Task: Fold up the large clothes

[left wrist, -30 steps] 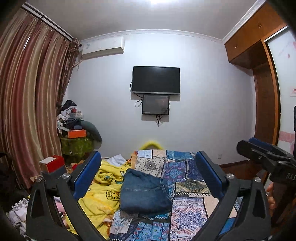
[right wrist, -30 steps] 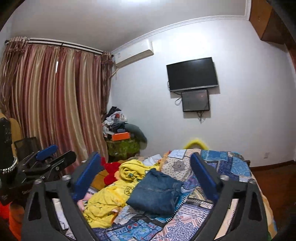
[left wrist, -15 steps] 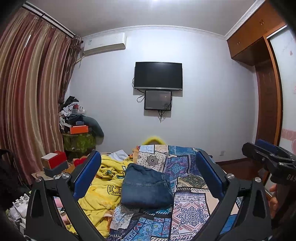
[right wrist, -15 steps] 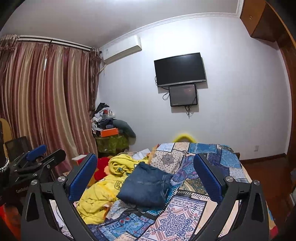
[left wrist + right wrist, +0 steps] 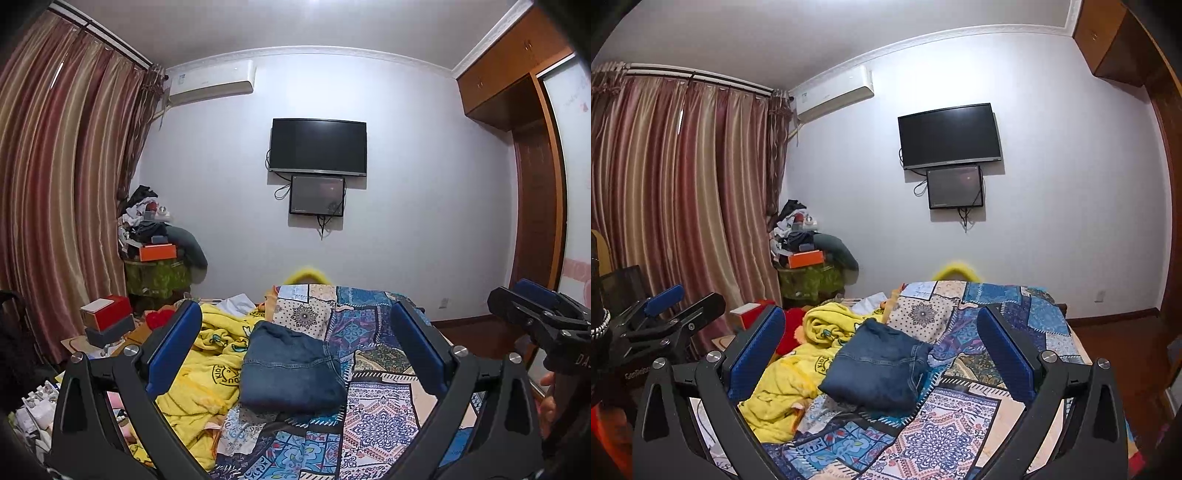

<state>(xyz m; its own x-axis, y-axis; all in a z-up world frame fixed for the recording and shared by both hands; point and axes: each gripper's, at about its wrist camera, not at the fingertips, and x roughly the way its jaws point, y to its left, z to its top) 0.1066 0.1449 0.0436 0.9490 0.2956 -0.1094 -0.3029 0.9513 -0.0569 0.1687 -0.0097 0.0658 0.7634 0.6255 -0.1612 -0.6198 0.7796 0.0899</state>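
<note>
A pair of blue jeans [image 5: 290,367] [image 5: 877,365] lies folded in a compact stack on the patchwork bedspread [image 5: 373,410] [image 5: 945,428]. My left gripper [image 5: 295,345] is held above and short of the jeans, open, with nothing between its blue pads. My right gripper [image 5: 881,345] is also open and empty, raised well back from the stack. The right gripper [image 5: 535,314] shows at the right edge of the left wrist view. At the left edge of the right wrist view, the left gripper [image 5: 668,314] appears.
A crumpled yellow blanket [image 5: 207,373] [image 5: 798,369] lies left of the jeans. Red and grey boxes [image 5: 107,319] sit by the bed's left side before striped curtains [image 5: 55,203]. A cluttered green stand [image 5: 157,273] fills the corner. A wardrobe [image 5: 535,166] stands right, with a TV [image 5: 317,146] on the far wall.
Both grippers have tilted upward and drawn back, so the bed and the jeans sit lower in both views. The jeans have not moved and both grippers stay open.
</note>
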